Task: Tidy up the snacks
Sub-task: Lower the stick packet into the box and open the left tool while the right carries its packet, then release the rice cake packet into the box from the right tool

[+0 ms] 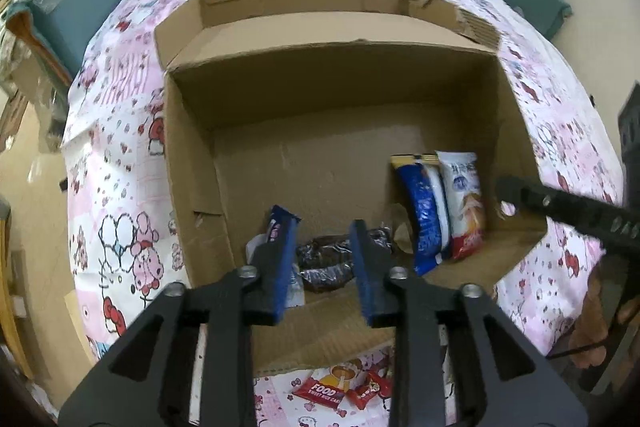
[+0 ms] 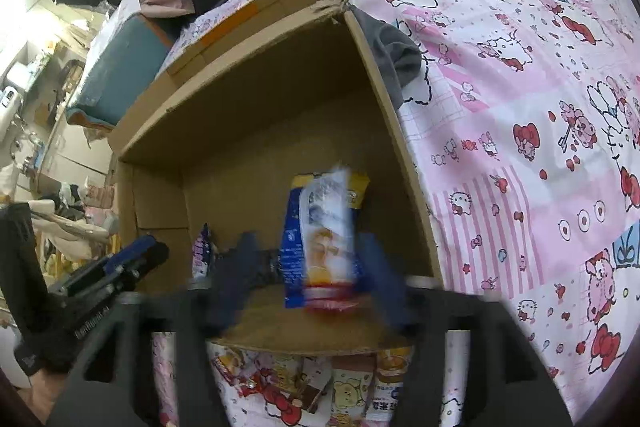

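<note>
Left to right: left tool tilted down into cardboard box, jaws a little apart, gripping nothing; dark-wrapped snack lying on box floor directly below the gap, long axis crosswise to fingers. Blue-and-white packets upright against right box wall. Right tool nearer those, jaws spread wide either side of white packet, no visible pinch. More snacks on bed sheet outside box.

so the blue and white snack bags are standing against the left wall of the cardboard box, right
Not quite. The blue snack bag and the white snack bag stand against the right wall of the cardboard box, not the left. The left wrist view shows them upright, side by side, in that right corner.
</note>
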